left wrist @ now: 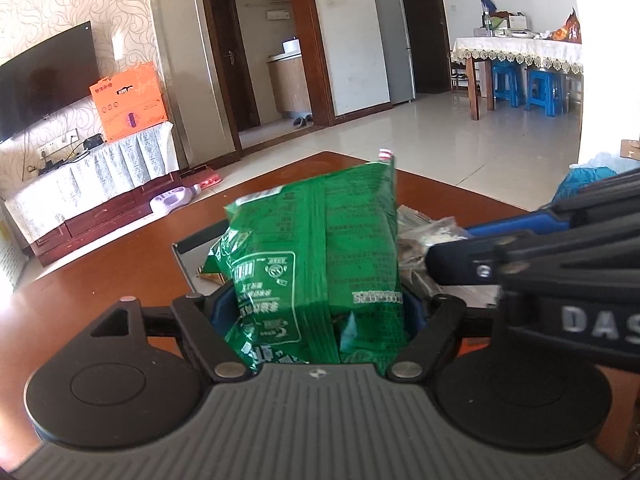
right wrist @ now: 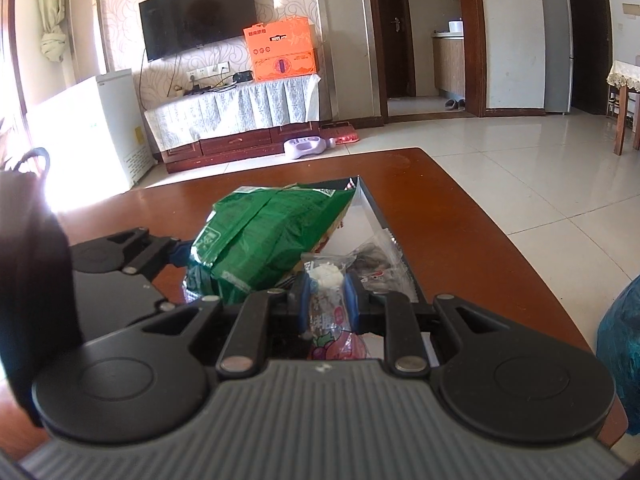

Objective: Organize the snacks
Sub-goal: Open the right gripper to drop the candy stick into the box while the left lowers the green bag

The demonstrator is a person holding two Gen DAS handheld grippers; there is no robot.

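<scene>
While left claw (left wrist: 316,300) clamps green bag (left wrist: 316,248), right claw (right wrist: 327,300) pinches clear packet (right wrist: 332,320), over tray (right wrist: 380,216) rim.

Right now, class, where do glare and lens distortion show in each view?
Left wrist view: window glare whitens the right edge, door frames bow, and the left claw grips the crinkled green snack bag. Right wrist view: sunlight washes out the white chest freezer.
</scene>
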